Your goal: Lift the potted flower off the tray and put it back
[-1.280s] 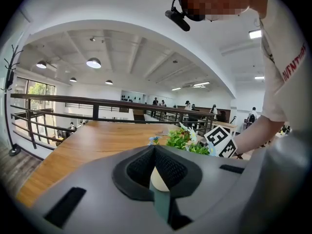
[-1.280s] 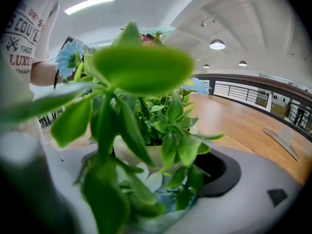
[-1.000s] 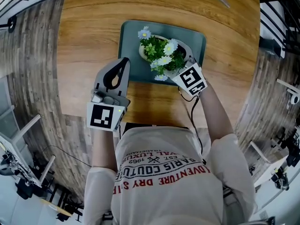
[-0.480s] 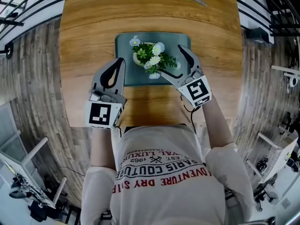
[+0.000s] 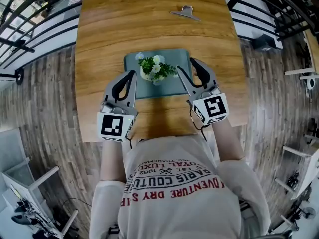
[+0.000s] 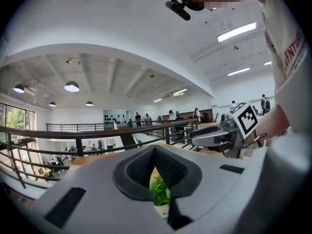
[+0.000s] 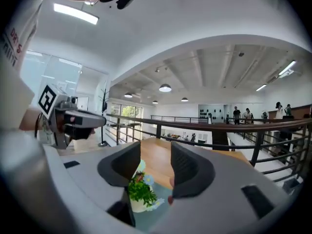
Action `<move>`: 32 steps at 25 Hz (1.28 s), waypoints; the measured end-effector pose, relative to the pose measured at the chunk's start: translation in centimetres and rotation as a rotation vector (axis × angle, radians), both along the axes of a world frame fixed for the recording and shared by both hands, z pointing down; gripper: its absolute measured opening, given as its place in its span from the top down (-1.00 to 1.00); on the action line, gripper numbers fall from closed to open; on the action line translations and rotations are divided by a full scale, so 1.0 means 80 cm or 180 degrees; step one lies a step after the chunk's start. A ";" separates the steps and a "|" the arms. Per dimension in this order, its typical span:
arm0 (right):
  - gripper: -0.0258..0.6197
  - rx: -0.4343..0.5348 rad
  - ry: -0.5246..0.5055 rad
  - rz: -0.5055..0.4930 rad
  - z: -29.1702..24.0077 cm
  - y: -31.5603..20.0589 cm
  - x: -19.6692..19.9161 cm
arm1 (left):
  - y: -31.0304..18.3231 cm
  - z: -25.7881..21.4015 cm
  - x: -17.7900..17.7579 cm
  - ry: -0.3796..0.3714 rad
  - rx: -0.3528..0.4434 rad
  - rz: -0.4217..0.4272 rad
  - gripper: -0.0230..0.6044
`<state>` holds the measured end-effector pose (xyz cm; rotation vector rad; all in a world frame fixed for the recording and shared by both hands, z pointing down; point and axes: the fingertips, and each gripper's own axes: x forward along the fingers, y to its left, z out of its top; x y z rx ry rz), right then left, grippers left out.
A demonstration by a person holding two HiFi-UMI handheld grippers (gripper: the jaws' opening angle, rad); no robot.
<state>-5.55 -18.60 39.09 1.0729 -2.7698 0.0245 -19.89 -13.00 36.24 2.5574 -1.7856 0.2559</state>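
Seen from above, the pot [image 5: 153, 69] of white daisies stands upright on the teal tray [image 5: 175, 86] in the middle of the wooden table [image 5: 149, 24], with nothing touching it. A second earlier the right gripper [image 5: 186, 64] was down at the pot's right side with its jaws spread wide. Now it has pulled back toward the person and come up, clear of the flowers. Its jaws are closing with a gap still between them, and nothing is in that gap; the pot only shows beyond them. The left gripper [image 5: 132, 73] has also risen and hangs near the tray's left edge. Its jaws are together at the tips and hold nothing. With the pot released and resting on the tray, the put-back step looks done and the task seems to be at its end.
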 end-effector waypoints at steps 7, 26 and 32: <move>0.80 0.0231 -0.0167 0.0350 -0.063 0.011 0.026 | 0.025 -0.031 0.015 -0.0096 0.0109 -0.0031 0.89; 0.84 0.0441 -0.0117 0.0201 -0.090 0.037 0.028 | 0.043 -0.061 0.001 -0.0050 0.0101 -0.0163 0.89; 0.84 0.0491 -0.0112 0.0138 -0.098 0.040 0.024 | 0.043 -0.068 -0.004 -0.0019 0.0139 -0.0180 0.89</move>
